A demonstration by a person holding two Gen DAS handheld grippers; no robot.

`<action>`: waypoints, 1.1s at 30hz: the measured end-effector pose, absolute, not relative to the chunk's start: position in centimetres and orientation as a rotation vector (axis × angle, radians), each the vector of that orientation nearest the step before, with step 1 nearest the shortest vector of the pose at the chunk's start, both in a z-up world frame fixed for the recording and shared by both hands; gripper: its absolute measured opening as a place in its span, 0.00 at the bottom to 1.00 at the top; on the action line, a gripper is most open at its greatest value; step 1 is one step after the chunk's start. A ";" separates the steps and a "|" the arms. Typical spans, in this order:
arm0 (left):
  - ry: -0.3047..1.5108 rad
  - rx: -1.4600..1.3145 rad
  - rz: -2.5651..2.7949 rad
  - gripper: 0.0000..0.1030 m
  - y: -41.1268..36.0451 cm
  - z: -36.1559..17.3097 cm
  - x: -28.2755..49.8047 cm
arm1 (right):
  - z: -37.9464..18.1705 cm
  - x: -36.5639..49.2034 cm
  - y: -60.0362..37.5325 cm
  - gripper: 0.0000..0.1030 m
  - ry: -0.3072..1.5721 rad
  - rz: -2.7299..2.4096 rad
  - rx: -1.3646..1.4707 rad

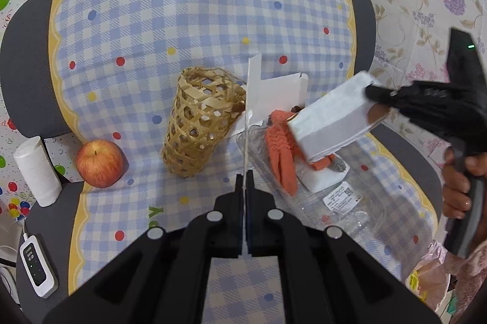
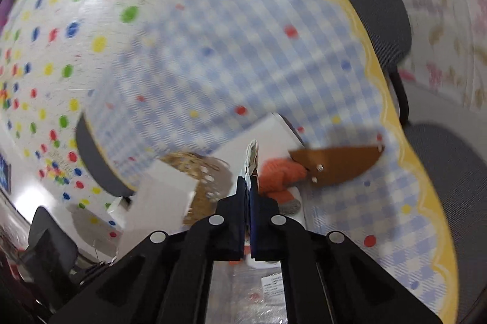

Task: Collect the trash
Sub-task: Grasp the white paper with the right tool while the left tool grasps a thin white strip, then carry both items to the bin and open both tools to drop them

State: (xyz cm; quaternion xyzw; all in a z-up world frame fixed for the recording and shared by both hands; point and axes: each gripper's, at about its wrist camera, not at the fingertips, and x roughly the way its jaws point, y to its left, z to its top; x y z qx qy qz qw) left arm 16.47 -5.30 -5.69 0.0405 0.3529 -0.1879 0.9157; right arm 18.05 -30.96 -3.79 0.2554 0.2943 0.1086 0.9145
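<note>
My left gripper [image 1: 244,187] is shut on the edge of a white card box [image 1: 275,95], held upright above the checked cloth [image 1: 182,19]. My right gripper [image 1: 373,92] is shut on a white folded paper pack [image 1: 331,120] and holds it in the air over an orange knitted cloth [image 1: 281,153] and a clear plastic bag [image 1: 344,202]. In the blurred right wrist view, my right gripper [image 2: 250,181] is shut on the pack's thin edge [image 2: 252,156], above the orange cloth [image 2: 280,176]. A woven basket [image 1: 201,120] lies tipped beside the box.
A red apple [image 1: 99,159] and a white paper roll [image 1: 36,171] sit at the left. A white remote [image 1: 38,269] lies lower left. A brown-handled knife [image 2: 338,164] lies right of the orange cloth. Grey chair cushions [image 1: 27,65] border the cloth.
</note>
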 end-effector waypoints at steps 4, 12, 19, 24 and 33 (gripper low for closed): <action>0.671 0.073 -0.411 0.00 -5.6 -3.3 13.9 | 0.7 12.7 -30.5 0.02 0.511 0.179 0.394; 0.582 0.079 -0.463 0.00 -6.8 0.7 9.1 | 3.4 3.9 -29.6 0.02 0.420 -0.009 0.172; 0.655 0.067 -0.490 0.00 -7.4 -2.7 6.2 | -0.6 -1.2 -31.5 0.02 0.479 -0.085 0.220; 0.707 0.083 -0.555 0.00 -9.0 -5.8 3.8 | -3.0 -4.7 -32.7 0.02 0.517 -0.149 0.243; 0.687 0.143 -0.715 0.00 -14.3 -6.2 -1.1 | -3.6 -11.6 -35.1 0.02 0.515 -0.305 0.219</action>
